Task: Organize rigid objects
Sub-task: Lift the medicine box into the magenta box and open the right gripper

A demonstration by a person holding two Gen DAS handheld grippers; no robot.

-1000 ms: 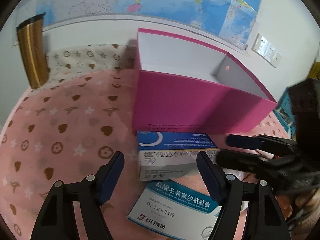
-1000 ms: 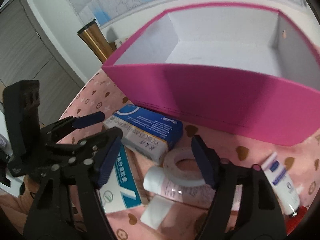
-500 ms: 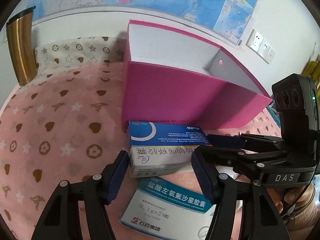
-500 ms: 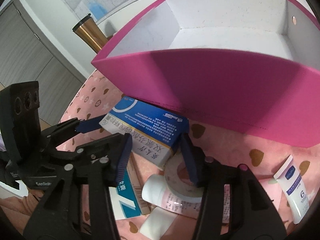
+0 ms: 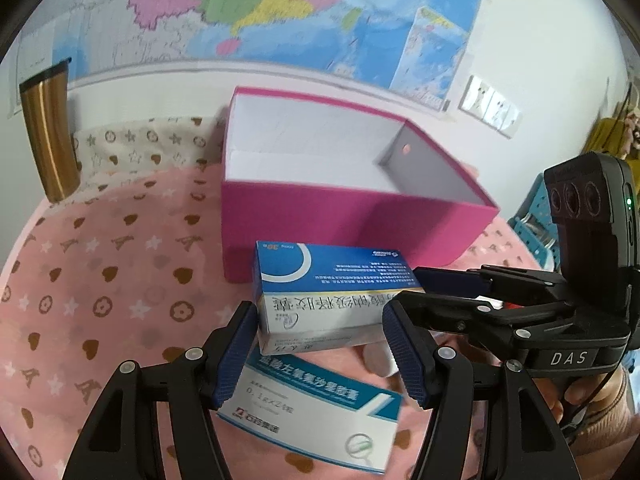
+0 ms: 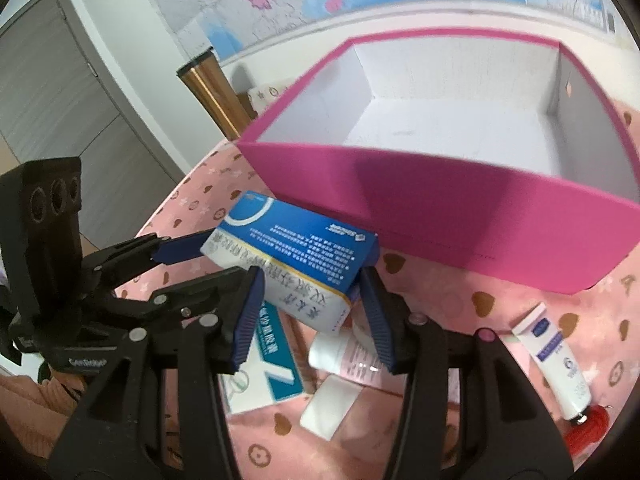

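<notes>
Both claws pinch the blue medicine box [image 5: 332,292]: left claw [image 5: 320,356] and right claw [image 6: 308,312] on opposite sides, likely sharing its width for the pink box [image 5: 320,220], frame centre.

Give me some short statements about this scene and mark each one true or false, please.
1. Both hand-held grippers, the left and the right, clamp the same blue-and-white box. True.
2. The pink box already holds two items. False: its white inside is bare.
3. A second medicine box lies flat on the cloth under the held one. True.
4. The white tube is inside the pink box. False: it lies on the cloth outside it.
5. A gold tumbler stands beyond the pink box's left end. True.
</notes>
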